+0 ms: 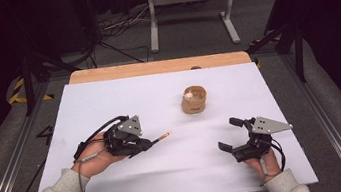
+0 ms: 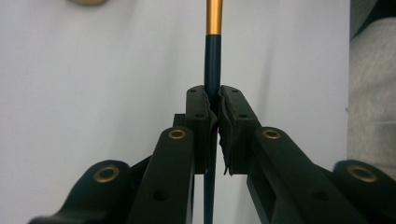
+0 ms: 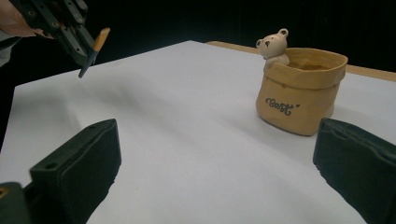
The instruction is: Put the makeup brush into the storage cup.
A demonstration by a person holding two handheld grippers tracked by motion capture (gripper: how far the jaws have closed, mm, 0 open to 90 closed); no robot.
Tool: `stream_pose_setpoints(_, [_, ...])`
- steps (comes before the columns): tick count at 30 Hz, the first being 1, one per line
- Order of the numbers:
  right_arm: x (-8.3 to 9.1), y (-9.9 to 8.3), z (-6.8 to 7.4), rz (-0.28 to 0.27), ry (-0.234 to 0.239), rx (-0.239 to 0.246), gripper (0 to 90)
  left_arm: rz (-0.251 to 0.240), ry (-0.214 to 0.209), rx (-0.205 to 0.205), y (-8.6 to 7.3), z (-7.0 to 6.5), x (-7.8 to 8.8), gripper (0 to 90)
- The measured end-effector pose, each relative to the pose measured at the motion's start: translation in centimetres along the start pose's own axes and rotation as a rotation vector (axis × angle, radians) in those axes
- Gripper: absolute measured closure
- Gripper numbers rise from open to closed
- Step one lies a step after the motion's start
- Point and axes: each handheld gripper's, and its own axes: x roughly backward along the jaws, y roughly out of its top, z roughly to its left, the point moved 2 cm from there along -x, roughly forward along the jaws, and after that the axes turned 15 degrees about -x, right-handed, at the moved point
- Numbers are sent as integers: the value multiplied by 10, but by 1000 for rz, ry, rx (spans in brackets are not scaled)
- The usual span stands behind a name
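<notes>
A slim pen with a dark barrel and an orange-gold end is clamped between the jaws of my left gripper. In the high view that left gripper hovers at the left of the white sheet, and the pen points right. The right gripper view catches the pen raised at the upper left. A tan sack-shaped pot with a small bear figure on its rim stands mid-table. My right gripper rests open near the front right, jaws wide apart, aimed toward the pot.
A white sheet covers the table, with a wooden edge at the far side. Beyond it are a metal stand and cables on the floor. Bare white surface lies between the two grippers.
</notes>
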Motion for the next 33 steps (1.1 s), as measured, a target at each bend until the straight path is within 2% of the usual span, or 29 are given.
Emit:
stream_pose_setpoints(3, [0, 0, 0, -2, 0, 1, 13, -95, 13, 22, 1, -1, 4, 827])
stream_pose_setpoints(5, [0, 0, 0, -2, 1, 1, 13, -114, 15, 22, 0, -2, 4, 827])
stream_pose_setpoints(6, [0, 0, 0, -2, 1, 1, 13, -166, 18, 34, 0, -2, 5, 827])
stream_pose_setpoints(11, [0, 0, 1, -2, 1, 2, 12, -275, 45, 66, -4, -4, 3, 827])
stream_pose_setpoints(17, [-1, 0, 1, 1, 7, 3, 13, -372, 45, 87, -8, -4, -7, 827])
stream_pose_setpoints(21, [0, 0, 2, -1, 4, 7, 13, -442, 61, 77, -9, -6, -14, 827])
stream_pose_setpoints(22, [0, 0, 2, -2, 4, 7, 13, -442, 61, 77, -9, -6, -14, 827])
stream_pose_setpoints(23, [0, 0, 1, -1, 5, 7, 13, -481, 60, 78, -8, -7, -16, 827])
stream_pose_setpoints(27, [0, 0, 2, 0, 7, 8, 13, -542, 64, 76, -7, -9, -20, 827])
stream_pose_setpoints(28, [0, 0, 2, 0, 7, 8, 13, -542, 64, 76, -7, -9, -20, 827])
stream_pose_setpoints(33, [0, 0, 2, -2, 5, 7, 13, -625, 84, 68, -8, -11, -25, 827])
